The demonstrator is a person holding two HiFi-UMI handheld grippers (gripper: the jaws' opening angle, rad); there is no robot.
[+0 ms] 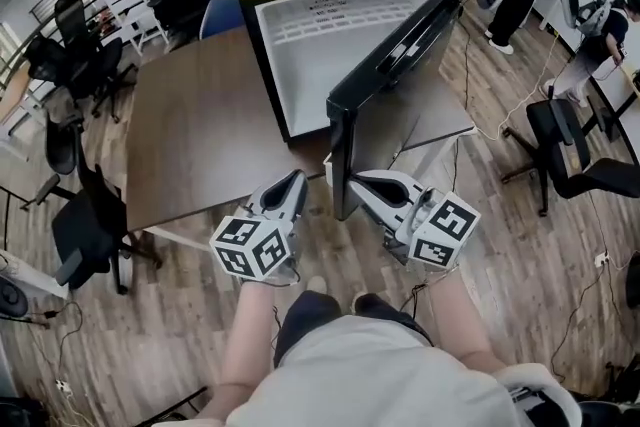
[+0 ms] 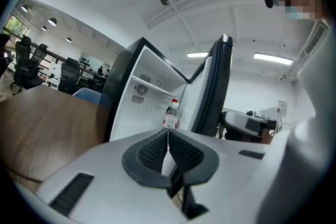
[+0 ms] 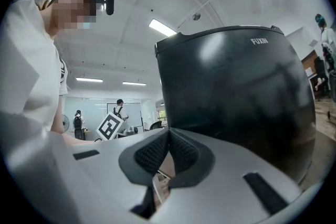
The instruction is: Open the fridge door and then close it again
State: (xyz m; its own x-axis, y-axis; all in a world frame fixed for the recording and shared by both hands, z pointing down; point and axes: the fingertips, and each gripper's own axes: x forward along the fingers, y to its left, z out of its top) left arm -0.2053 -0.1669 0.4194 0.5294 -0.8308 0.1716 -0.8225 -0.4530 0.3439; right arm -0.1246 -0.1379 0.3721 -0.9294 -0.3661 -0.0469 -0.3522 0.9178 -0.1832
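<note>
The half-open fridge door (image 1: 400, 55) stands edge-on between your left claw (image 1: 297, 180) and right claw (image 1: 357, 180). Its black outer side blocks the right one, close up. The left one faces the open cabinet (image 2: 147, 97), with a bottle (image 2: 170, 115) seemingly on the door shelf. The tabletop (image 1: 190, 135) leftward offers room.

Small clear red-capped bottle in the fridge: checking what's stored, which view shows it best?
The left gripper view: it looks into the open black fridge, where the small clear red-capped bottle stands. The head view shows the fridge from above, no bottle; the right gripper view, only the black door's outside.
</note>
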